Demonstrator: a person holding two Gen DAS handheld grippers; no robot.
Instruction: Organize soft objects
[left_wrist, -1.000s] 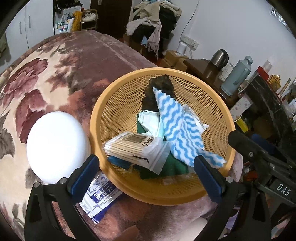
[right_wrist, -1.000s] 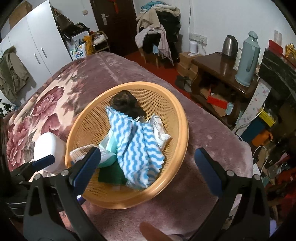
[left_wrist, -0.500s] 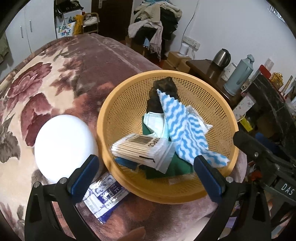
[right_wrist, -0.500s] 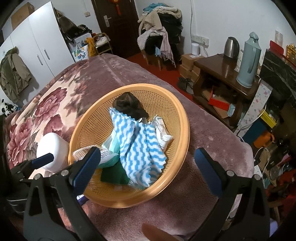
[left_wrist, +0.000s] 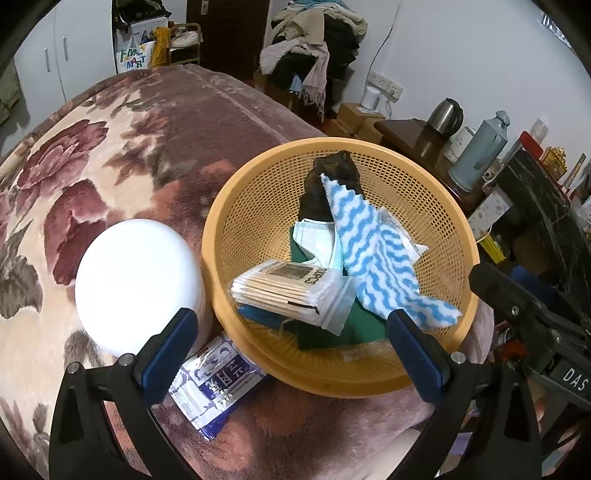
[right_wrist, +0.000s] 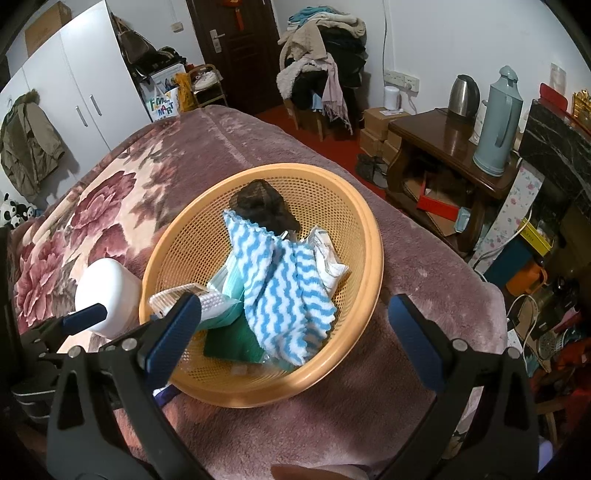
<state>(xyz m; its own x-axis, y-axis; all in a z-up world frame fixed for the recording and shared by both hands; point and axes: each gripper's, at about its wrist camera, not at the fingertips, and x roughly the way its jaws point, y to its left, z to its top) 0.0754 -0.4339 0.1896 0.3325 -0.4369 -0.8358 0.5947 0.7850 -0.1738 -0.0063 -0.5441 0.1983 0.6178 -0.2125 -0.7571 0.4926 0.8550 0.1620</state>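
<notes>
An orange mesh basket (left_wrist: 436, 192) (right_wrist: 354, 225) sits on a floral blanket. Inside lie a blue-and-white wavy cloth (left_wrist: 369, 243) (right_wrist: 280, 288), a dark net-like bundle (left_wrist: 332, 173) (right_wrist: 264, 205), a face mask (left_wrist: 314, 240), a green cloth (left_wrist: 362, 326) (right_wrist: 231, 341) and a pack of cotton swabs (left_wrist: 288, 291). My left gripper (left_wrist: 291, 349) hangs open above the basket's near rim, holding nothing. My right gripper (right_wrist: 295, 334) is open too, over the basket's near right side, empty.
A white round container (left_wrist: 136, 280) (right_wrist: 107, 291) stands left of the basket. A blue-and-white packet (left_wrist: 218, 387) lies partly under the basket's near edge. The blanket (left_wrist: 110, 155) stretches far left. Beyond the bed's right edge stand a wooden table (right_wrist: 443, 140), a kettle and a flask.
Both grippers have drawn back and up a little from the basket, so it sits slightly farther in both views. Nothing was grasped or released.
</notes>
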